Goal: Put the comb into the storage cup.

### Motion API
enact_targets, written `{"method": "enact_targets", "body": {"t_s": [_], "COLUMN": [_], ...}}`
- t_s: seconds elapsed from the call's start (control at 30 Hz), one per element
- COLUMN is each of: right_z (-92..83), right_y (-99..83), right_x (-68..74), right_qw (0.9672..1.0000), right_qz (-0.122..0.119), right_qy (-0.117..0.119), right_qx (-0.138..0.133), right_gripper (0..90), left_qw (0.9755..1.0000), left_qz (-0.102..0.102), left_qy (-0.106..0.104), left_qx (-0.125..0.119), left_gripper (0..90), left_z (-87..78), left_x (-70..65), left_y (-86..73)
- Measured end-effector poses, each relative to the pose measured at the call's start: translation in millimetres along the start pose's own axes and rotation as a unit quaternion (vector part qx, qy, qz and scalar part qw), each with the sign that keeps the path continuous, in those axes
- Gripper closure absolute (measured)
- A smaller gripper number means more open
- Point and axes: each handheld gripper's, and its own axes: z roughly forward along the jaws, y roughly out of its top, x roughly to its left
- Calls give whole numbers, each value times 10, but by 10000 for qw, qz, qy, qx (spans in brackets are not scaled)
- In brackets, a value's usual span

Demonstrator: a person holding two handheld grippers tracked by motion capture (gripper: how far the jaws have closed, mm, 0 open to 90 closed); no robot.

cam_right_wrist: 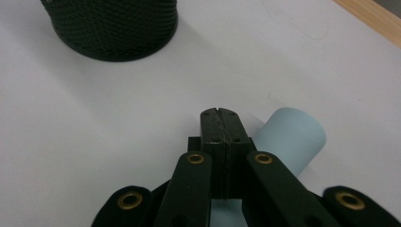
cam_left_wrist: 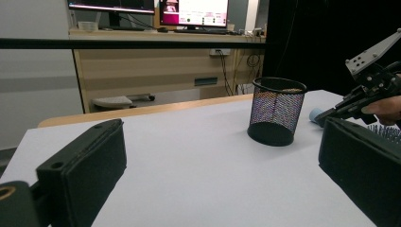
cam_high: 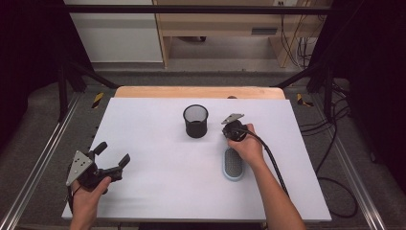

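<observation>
Right gripper hovers pressed together, empty, above the hairbrush handle beside the cup. Left gripper waits spread; pickup not yet begun.

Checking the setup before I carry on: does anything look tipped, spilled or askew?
Nothing stands out. The mesh pen cup stands upright, and the light-blue hairbrush lies flat beside it under the shut right gripper.

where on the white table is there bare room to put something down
The broad bare stretch lies between the left gripper, the mesh pen cup and the blue hairbrush. The far-left corner of the table and the strip right of the brush are free too. It is crowded around the cup, the right gripper and the brush.
</observation>
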Motion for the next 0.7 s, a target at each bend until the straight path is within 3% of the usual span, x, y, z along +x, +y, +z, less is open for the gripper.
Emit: {"method": "enact_targets", "body": {"t_s": [0.2,0.6,0.7], "right_z": [-98,-243,-298], "right_y": [-77,-271,-340], "right_x": [-150,-332,-384], "right_qw": [9995,9984,9974], "right_qz": [105,363,419], "right_qy": [-238,-339,-412], "right_qx": [182,280,416], "right_gripper": [900,900,900], "left_qw": [10000,9999,9999], "left_qz": [23,38,45], "left_qy": [23,63,94], "left_qx": [49,114,83], "left_gripper": [19,23,23], "left_z": [3,5,-9], "left_x": [3,14,21], "left_y": [-4,-15,-5]}}
